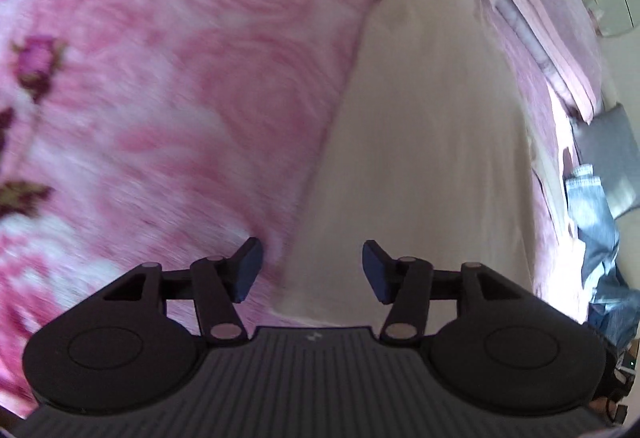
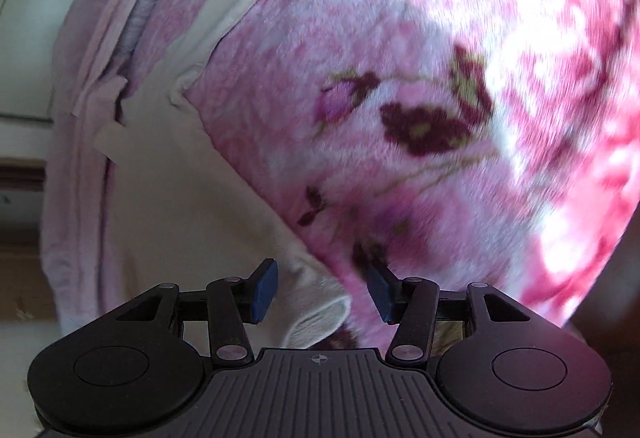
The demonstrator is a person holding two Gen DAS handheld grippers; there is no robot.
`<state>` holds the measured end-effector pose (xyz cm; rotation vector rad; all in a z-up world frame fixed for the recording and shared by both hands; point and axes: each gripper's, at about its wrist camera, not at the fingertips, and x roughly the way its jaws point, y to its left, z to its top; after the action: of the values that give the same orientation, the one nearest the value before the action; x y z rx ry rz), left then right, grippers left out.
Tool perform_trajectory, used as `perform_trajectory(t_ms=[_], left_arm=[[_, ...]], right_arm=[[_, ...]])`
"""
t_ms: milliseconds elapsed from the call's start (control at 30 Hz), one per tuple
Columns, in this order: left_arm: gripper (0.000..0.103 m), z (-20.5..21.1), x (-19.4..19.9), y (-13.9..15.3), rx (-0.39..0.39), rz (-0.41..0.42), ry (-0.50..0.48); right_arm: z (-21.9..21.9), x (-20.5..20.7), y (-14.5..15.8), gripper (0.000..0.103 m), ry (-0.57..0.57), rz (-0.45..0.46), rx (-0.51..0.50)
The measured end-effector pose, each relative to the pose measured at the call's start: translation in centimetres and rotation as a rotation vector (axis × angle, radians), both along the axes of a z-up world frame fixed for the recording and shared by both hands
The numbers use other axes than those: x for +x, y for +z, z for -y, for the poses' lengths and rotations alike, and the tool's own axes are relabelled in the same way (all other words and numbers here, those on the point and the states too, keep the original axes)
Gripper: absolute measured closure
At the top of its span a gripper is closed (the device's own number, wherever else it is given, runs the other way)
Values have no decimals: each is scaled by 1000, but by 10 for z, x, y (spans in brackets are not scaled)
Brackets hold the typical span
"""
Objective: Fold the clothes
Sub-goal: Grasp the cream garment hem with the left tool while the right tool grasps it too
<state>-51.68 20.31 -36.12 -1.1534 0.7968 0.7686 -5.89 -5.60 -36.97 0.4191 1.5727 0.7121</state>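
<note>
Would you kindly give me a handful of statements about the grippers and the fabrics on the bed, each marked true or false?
1. The left gripper is open, with nothing between its fingers. True.
2. The right gripper is clamped shut on a blue towel. False: its jaws stand apart over a cream garment.
3. The pink floral blanket lies beside the cream garment. True.
4. Blue jeans show at the right edge of the left wrist view. True.
5. The blanket's pattern is green checks. False: it shows pink roses with dark buds.
</note>
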Motion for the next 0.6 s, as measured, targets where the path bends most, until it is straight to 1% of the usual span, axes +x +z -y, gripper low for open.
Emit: perform_trajectory(t_ms=[33, 67, 100, 133, 167, 200, 233, 267, 300, 367, 433, 500, 600], left_arm=[[102, 0, 1, 2, 3, 3, -12], [102, -1, 1, 3, 6, 6, -24], [102, -4, -4, 9, 23, 22, -15], [102, -7, -11, 15, 59, -1, -7], [102, -10, -18, 22, 98, -29, -1], [101, -15, -25, 24, 118, -49, 10], [101, -21, -31, 24, 124, -69, 21], [101, -27, -37, 22, 129, -89, 33], [101, -33, -39, 21, 132, -97, 35], [101, -40, -34, 17, 138, -113, 10], [101, -44, -28, 11, 147, -136, -26], [101, -47, -28, 3, 139, -138, -23], [101, -49, -33, -4, 119, -111, 14]], right_arm=[[-2, -1, -3, 65, -2, -24, 8], [-6, -3, -1, 90, 18, -25, 14], [-14, -7, 8, 90, 72, 13, 19], [-24, -12, 20, 90, 156, 74, 28], [-36, -22, 37, 90, 288, 173, 45], [-48, -33, 51, 86, 418, 257, 51], [-58, -46, 61, 68, 545, 317, 42], [-65, -58, 67, 40, 649, 370, 24], [-65, -67, 67, 37, 701, 406, 2], [-60, -77, 60, 37, 752, 455, -29], [-54, -81, 50, 37, 772, 475, -80], [-49, -83, 45, 37, 767, 492, -82], [-42, -80, 42, 38, 718, 491, -63]])
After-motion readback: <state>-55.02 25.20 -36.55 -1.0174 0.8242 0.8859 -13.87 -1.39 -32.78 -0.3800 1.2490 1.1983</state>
